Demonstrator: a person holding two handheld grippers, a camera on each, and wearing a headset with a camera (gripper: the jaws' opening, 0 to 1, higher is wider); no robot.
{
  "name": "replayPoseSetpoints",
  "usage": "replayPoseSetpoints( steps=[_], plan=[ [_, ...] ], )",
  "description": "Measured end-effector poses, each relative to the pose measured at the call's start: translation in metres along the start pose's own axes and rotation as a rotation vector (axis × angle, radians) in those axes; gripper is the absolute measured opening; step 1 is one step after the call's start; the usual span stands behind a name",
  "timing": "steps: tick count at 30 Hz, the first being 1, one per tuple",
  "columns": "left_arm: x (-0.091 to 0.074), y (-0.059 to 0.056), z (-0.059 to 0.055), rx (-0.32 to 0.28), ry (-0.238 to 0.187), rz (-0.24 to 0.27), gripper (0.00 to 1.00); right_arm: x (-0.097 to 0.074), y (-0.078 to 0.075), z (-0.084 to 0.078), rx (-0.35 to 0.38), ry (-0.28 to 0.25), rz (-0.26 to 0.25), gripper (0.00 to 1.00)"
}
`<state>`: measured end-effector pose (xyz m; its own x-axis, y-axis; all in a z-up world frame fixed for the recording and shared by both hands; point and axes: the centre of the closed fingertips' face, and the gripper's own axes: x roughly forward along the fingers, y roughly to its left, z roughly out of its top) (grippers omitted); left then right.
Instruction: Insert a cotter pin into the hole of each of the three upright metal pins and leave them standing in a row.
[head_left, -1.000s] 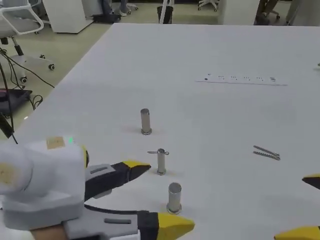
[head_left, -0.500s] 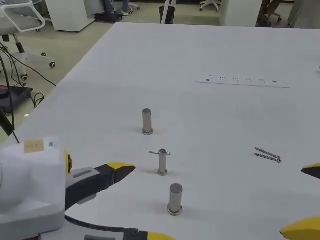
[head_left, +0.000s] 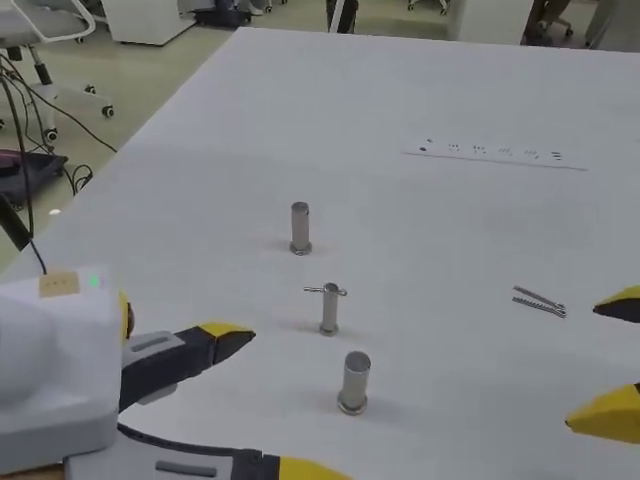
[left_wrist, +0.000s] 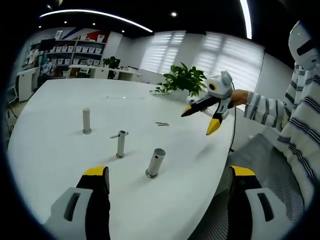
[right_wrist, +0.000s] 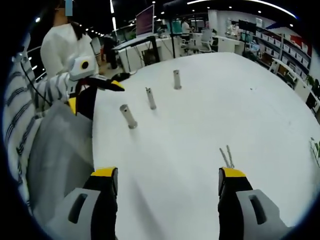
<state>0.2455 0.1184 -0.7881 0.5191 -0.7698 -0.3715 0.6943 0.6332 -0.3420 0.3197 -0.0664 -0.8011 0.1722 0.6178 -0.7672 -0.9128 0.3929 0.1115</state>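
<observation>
Left gripper (left_wrist: 168, 172) – jaws are held wide, nothing gripped | right gripper (right_wrist: 168, 173) – same | middle pin (head_left: 329, 312) is crossed by a cotter pin (head_left: 325, 291) | spare cotter pins (head_left: 539, 302) are laid flat

three upright pins stand in a row mid-table (head_left: 420, 90): the far pin (head_left: 300, 228), the middle pin (head_left: 329, 312), crossed near its top by a cotter pin (head_left: 325, 291), and the near pin (head_left: 354, 381). open gaps are seen between neighbours. bare surface is found from the row to the loose cotter pins (head_left: 539, 301) on the right, and beyond to a flat strip (head_left: 495, 153). the approach from the left is partly taken up by the left gripper (head_left: 285, 405), jaws spread, near the row.
</observation>
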Motion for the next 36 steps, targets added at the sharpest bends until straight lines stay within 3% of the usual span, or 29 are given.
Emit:
replayPoseSetpoints(
  steps=[4,8,10,12,23,25,29,36],
  plan=[
    [-0.001,-0.004,0.003,0.008,-0.009,-0.003,0.99,0.003,-0.013,0.004,-0.04,0.039,-0.016,0.79],
    [-0.001,-0.006,0.005,0.015,-0.021,-0.002,0.99,0.008,-0.022,0.01,-0.095,0.035,-0.01,0.7],
    [-0.003,0.003,0.01,0.086,-0.038,0.056,0.99,0.01,-0.033,0.012,-0.158,0.063,-0.05,0.66],
    [-0.005,0.001,0.01,0.07,-0.034,0.051,0.99,0.012,-0.038,0.01,-0.207,0.105,-0.055,0.65],
    [-0.017,0.005,0.018,0.079,-0.061,0.071,0.98,0.042,-0.059,-0.01,-0.195,0.206,0.016,0.61],
    [-0.016,0.004,0.015,0.058,-0.065,0.057,0.98,0.046,-0.065,-0.012,-0.188,0.222,0.017,0.6],
    [-0.016,0.006,0.006,0.067,-0.026,0.056,0.98,0.053,-0.072,-0.016,-0.155,0.247,0.017,0.6],
    [-0.015,0.007,0.004,0.035,-0.038,0.058,0.97,0.057,-0.072,-0.019,-0.145,0.259,0.031,0.59]
  ],
)
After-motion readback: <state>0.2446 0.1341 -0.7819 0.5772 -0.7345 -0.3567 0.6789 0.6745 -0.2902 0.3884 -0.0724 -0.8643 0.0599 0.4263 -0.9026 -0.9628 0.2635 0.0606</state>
